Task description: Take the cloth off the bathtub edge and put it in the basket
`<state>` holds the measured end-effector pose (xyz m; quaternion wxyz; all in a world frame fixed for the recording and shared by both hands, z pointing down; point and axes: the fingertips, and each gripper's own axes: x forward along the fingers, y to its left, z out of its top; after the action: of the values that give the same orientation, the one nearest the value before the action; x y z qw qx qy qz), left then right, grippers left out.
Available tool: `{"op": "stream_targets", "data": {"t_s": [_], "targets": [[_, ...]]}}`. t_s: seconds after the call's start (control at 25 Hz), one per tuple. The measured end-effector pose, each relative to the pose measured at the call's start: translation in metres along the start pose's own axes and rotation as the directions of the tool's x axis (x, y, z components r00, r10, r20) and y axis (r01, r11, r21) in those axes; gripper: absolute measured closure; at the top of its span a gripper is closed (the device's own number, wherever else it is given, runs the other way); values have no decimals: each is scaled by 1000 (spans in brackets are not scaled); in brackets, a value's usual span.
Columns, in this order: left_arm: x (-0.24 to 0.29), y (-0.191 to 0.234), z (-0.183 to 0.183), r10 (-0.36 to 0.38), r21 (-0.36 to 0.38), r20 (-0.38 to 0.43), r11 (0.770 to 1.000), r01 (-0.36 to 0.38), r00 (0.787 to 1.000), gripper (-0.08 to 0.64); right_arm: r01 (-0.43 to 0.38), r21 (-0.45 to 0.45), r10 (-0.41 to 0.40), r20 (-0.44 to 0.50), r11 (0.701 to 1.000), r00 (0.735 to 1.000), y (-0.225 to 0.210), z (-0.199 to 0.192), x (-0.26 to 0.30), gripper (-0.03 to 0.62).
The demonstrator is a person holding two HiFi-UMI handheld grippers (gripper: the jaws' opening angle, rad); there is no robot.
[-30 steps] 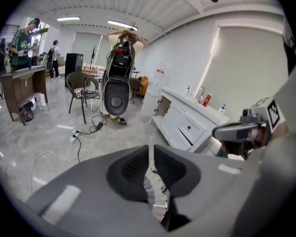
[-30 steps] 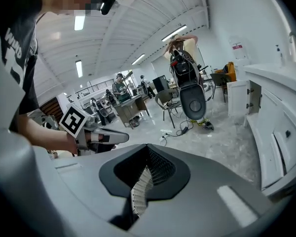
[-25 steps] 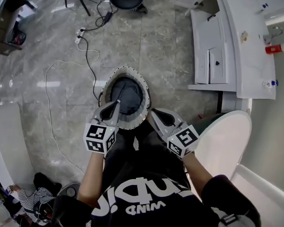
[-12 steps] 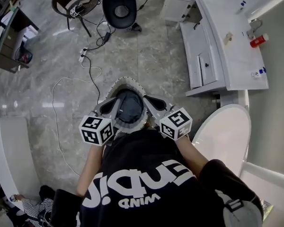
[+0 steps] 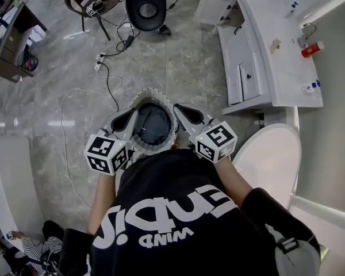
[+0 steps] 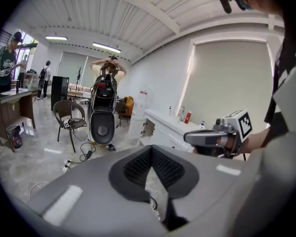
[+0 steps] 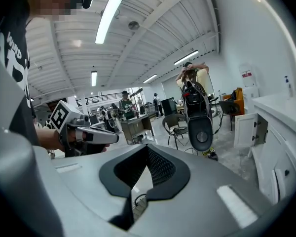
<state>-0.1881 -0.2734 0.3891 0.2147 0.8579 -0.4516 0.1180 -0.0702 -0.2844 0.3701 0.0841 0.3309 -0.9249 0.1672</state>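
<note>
Lying dark and bunched, the cloth [image 5: 154, 126] sits inside the basket [image 5: 152, 91], below and between the two pairs of jaws and touching neither. The left gripper [image 5: 130, 119] and the right gripper [image 5: 181, 111] hang over opposite sides of the rim, each with its jaws pressed together on nothing. The drop-off looks done, so the task seems to be at its end. The next move need only draw both grippers clear without catching the rim.

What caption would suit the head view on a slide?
A person holds the shut left gripper and shut right gripper flanking the basket, dark cloth inside, bathtub alongside.
</note>
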Motion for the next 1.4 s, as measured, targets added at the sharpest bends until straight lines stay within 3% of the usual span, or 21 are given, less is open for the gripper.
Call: {"op": "stream_targets", "data": {"t_s": [0.2, 0.44, 0.96, 1.4], "targets": [[-15, -5, 19, -19, 77, 67, 997, 14, 998, 563, 3, -47, -2, 11, 999, 1000, -1, 16, -9, 583], [-24, -9, 33, -43, 106, 139, 994, 28, 989, 563, 27, -53, -24, 47, 998, 999, -9, 30, -16, 583], [-28, -4, 42, -14, 52, 209, 999, 4, 978, 563, 15, -51, -10, 99, 999, 995, -10, 39, -18, 583], [-26, -14, 36, -19, 28, 203, 1000, 13, 979, 563, 1, -46, 4, 99, 999, 995, -8, 37, -27, 583]]}}
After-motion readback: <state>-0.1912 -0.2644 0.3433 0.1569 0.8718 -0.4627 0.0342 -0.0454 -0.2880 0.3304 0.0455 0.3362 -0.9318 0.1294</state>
